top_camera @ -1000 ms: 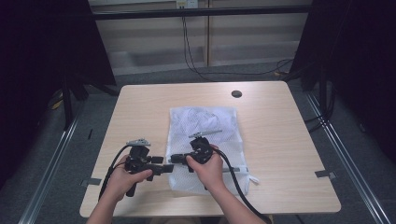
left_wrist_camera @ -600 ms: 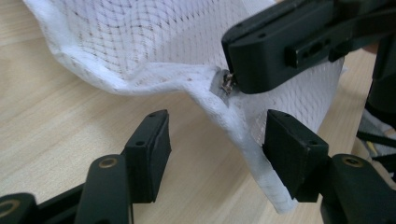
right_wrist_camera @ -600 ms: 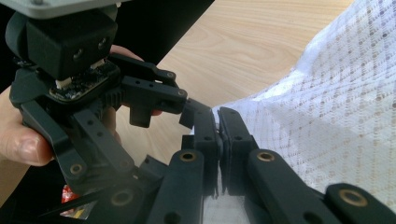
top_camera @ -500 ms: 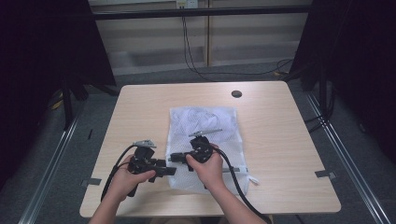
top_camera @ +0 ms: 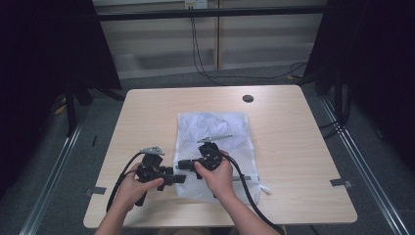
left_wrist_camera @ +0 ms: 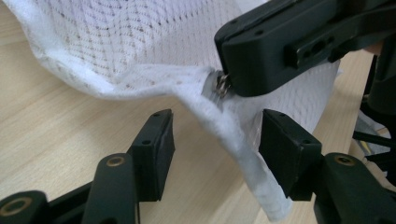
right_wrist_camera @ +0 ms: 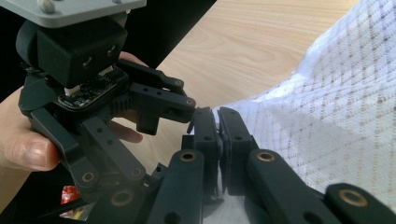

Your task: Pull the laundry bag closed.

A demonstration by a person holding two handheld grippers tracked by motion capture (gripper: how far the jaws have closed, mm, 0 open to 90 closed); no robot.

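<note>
White mesh bag (top_camera: 215, 147) lies mid-table (top_camera: 293, 161). Right hand-held gripper (right_wrist_camera: 218, 133) pinches its zipper pull (left_wrist_camera: 219, 86) at the bag's 8 o'clock corner; left hand-held gripper (left_wrist_camera: 215, 140), jaws just narrowed halfway, straddles the hem without clamping, apparently preparing to unzip.

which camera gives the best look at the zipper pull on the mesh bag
The left gripper view: the metal zipper pull sits close up at the edge of the white mesh bag, pinched by the right gripper. The right gripper view hides it behind the shut fingers. In the high view it is too small to make out.
</note>
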